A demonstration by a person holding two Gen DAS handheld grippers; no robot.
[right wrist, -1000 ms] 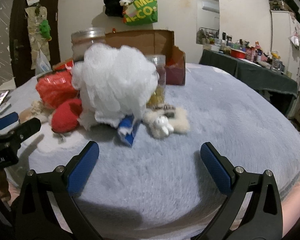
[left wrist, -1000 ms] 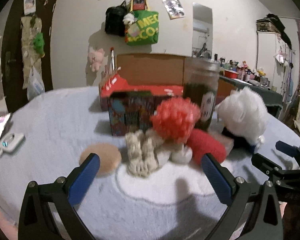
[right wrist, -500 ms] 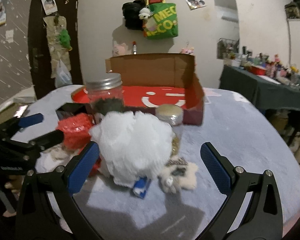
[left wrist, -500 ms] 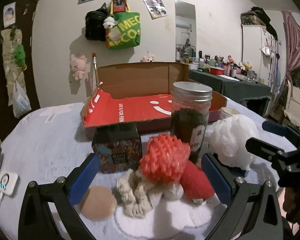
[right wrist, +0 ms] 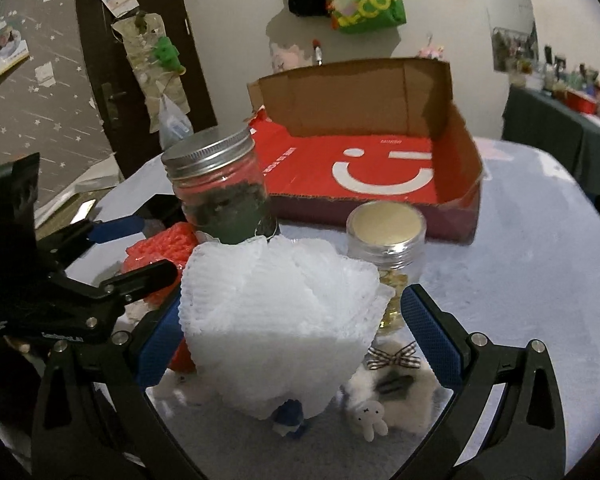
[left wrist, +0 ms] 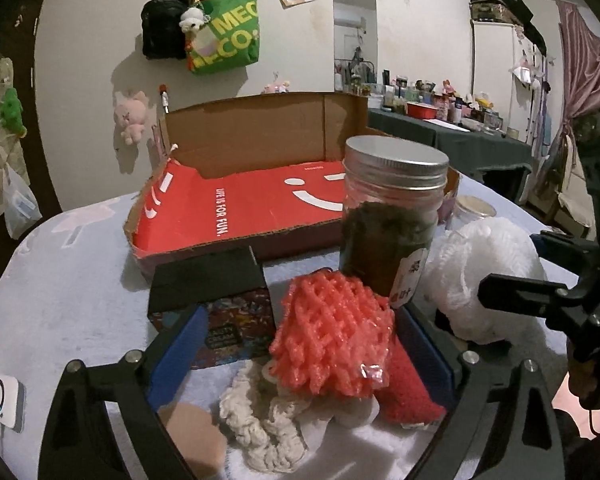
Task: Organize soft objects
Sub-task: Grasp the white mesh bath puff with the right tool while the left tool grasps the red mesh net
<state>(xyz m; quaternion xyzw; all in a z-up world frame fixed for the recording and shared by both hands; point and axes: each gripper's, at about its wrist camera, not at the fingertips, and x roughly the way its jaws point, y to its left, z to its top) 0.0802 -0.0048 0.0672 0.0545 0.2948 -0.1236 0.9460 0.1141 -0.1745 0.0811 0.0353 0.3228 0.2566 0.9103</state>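
Observation:
A red foam net (left wrist: 332, 340) lies on the fluffy blue cloth between the blue pads of my left gripper (left wrist: 300, 344). Its jaws are closing, but the pads stand clear of the net. Under the net lie a cream knitted piece (left wrist: 260, 428), a peach puff (left wrist: 192, 436) and a red plush piece (left wrist: 408, 396). A white foam net (right wrist: 280, 320) sits between the pads of my right gripper (right wrist: 296, 340), which is wide open. Beside it lies a fluffy white clip with a bow (right wrist: 392, 384). Behind the pile stands an open cardboard box with a red lining (left wrist: 252, 200).
A tall jar with a metal lid (left wrist: 392, 216) and a small jar with a cream lid (right wrist: 384, 240) stand right behind the nets. A dark patterned box (left wrist: 220, 300) sits to the left. A white device (left wrist: 4, 404) lies at the cloth's left edge.
Both grippers have risen and moved in over the pile. The red net now lies between the left pads and the white net between the right pads. The box's red floor shows.

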